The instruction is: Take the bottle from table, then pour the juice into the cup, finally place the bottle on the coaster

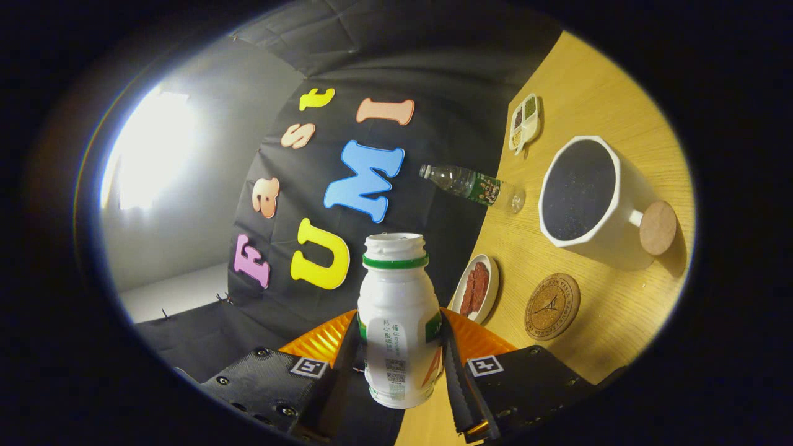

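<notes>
Gripper view: jaws closed on both sides of the open white bottle (399, 322), tipped sideways beside the cup (582, 195).

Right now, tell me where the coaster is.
In the gripper view the coaster lies on the table, beyond the gripper holding the bottle, between the cup and a small plate.

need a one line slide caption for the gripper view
Tongs shut on the capless white bottle, tilted over the wooden table beside cup and cork coaster.
</notes>
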